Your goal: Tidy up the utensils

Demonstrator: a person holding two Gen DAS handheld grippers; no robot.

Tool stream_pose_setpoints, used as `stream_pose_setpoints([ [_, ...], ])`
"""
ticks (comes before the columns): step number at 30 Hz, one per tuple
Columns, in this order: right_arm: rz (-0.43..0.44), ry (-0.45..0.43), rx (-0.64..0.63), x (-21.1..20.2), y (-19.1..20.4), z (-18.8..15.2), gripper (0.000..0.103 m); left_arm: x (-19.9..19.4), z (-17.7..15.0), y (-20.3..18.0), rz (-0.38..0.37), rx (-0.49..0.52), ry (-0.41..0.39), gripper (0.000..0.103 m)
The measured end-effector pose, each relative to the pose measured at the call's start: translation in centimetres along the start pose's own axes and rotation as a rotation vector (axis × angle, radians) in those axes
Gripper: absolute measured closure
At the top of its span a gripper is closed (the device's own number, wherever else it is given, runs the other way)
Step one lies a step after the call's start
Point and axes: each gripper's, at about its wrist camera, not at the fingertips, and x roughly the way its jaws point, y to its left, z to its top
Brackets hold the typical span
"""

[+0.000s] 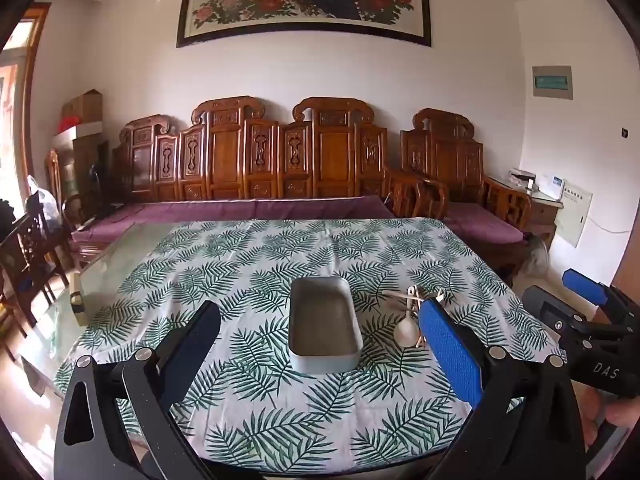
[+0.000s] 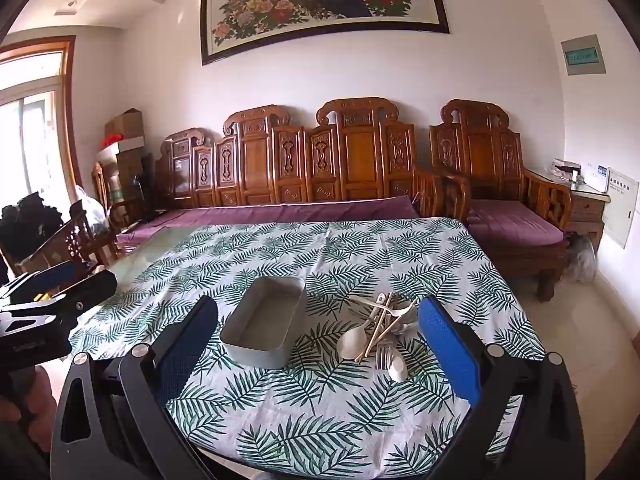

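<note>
1 tray (image 2: 262, 322), 1 pile of utensils (image 2: 380, 332), both on 1 table w/ a leaf-print cloth (image 2: 320, 412). Exact utensil count can't be told, they overlap. Readable: 2 pale spoons (big one (image 2: 352, 343) at the pile's near left, smaller one (image 2: 398, 366) at its near edge), 1 metal fork (image 2: 382, 356), a few thin pale sticks crossing on top.

Tray: grey, matte, rectangular w/ rounded corners, shallow walls, nothing in it. Spoons look like smooth plastic; fork shiny. Cloth is white w/ green fern pattern, slightly creased; bare glass tabletop shows at its left. Pile sits just right of the tray, not touching it.

Left gripper (image 1: 320, 344): jaws wide, blue textured pads, holding nothing; tray seen between its fingers, no contact. Right gripper (image 2: 320, 336): also wide, nothing held, hovers over the near cloth w/ tray and pile in front. Each gripper shows at the edge of the other's view.

Behind: carved wood sofa (image 2: 304, 168) w/ purple cushions.
</note>
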Motion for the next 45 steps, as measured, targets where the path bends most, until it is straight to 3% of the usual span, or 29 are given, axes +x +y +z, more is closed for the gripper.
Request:
stream_pose_setpoints([
  [45, 0.004, -0.002, 0.013, -0.12, -0.59, 0.56, 0.003, -0.5, 0.13, -0.12, 0.014, 0.021, -0.008, 0.007],
])
